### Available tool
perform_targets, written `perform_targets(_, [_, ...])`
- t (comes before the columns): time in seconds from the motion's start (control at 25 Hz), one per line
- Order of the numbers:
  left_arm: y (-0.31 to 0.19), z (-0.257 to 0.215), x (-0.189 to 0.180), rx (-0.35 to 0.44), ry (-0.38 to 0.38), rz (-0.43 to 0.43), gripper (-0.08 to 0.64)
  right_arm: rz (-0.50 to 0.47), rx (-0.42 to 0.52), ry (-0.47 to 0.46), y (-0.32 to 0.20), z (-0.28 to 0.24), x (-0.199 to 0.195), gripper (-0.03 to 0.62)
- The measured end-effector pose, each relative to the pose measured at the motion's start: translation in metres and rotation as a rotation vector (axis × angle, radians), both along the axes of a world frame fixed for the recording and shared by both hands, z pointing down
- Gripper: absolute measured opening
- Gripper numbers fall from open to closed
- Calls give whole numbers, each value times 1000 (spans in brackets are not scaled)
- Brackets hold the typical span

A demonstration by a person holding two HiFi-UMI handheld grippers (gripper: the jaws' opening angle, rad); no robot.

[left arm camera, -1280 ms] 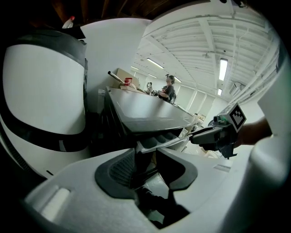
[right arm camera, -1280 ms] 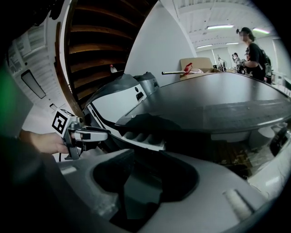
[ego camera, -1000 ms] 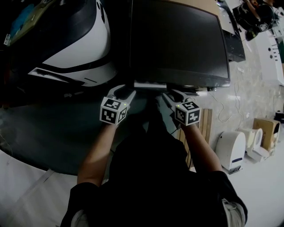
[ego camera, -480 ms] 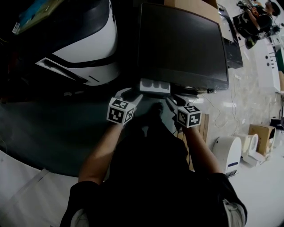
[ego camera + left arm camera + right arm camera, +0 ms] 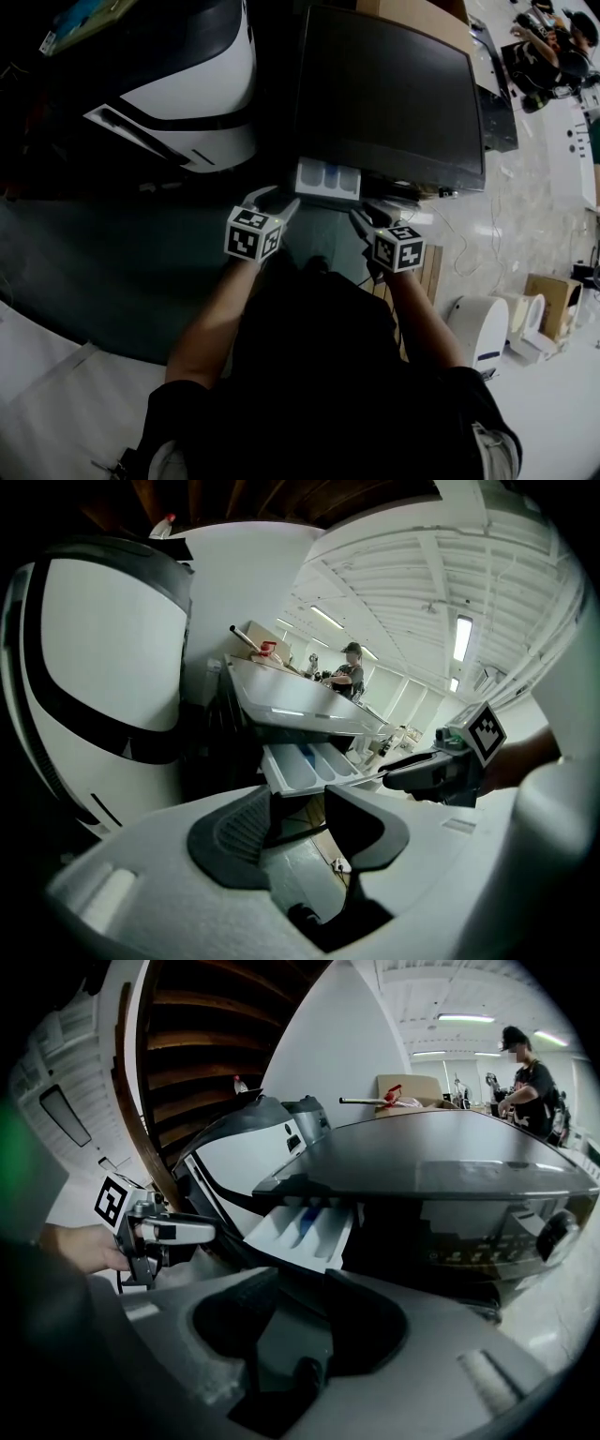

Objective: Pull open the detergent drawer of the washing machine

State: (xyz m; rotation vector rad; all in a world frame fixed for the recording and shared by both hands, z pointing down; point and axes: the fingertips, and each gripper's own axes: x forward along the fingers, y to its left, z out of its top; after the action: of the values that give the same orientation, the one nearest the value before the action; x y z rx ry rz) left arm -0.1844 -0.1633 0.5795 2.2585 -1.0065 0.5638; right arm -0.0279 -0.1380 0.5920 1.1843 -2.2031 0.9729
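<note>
Already the detergent drawer (image 5: 326, 178) stands partway out at the left end of the dark washing machine's (image 5: 389, 94) front, its pale compartments showing. The left gripper (image 5: 275, 200) sits off the drawer's left front corner. Its jaws are wide and have just been closing a little, and the drawer's lip lies just past their tips, not pinched. The right gripper (image 5: 373, 214) hangs before the machine's front, right of the drawer, with its jaws wide and empty.

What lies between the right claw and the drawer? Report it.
Nothing. In the right gripper view the white drawer shows just past the parted jaws of the right claw, no object between; the head view shows only dark floor there.
</note>
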Motion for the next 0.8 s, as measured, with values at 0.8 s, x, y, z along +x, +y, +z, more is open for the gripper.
perform_targets(0.8, [30, 0, 0, -44, -30, -108, 167, -150, -69, -45, 37, 4, 1, 150])
